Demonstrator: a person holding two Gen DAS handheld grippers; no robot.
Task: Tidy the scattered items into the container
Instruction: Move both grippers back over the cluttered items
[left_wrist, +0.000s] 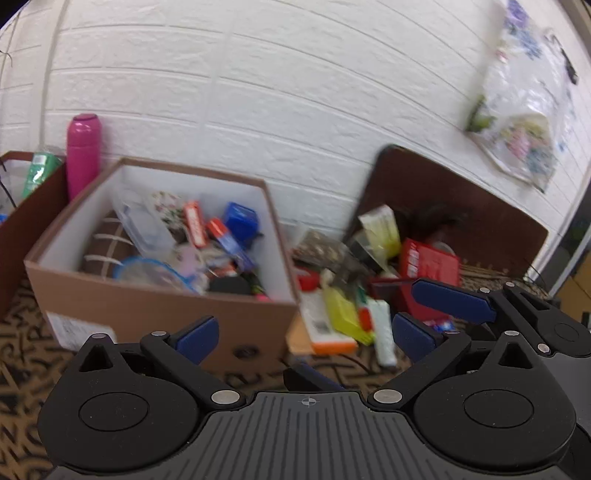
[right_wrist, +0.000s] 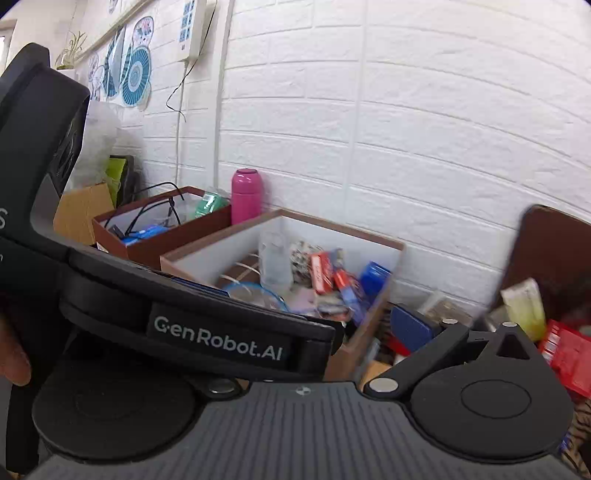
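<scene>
Clutter lies heaped on the desk just right of the cardboard box; only the left view shows its white tube, long axis pointing away; left tool gapes empty; right tool spread; right view half blocked.
</scene>
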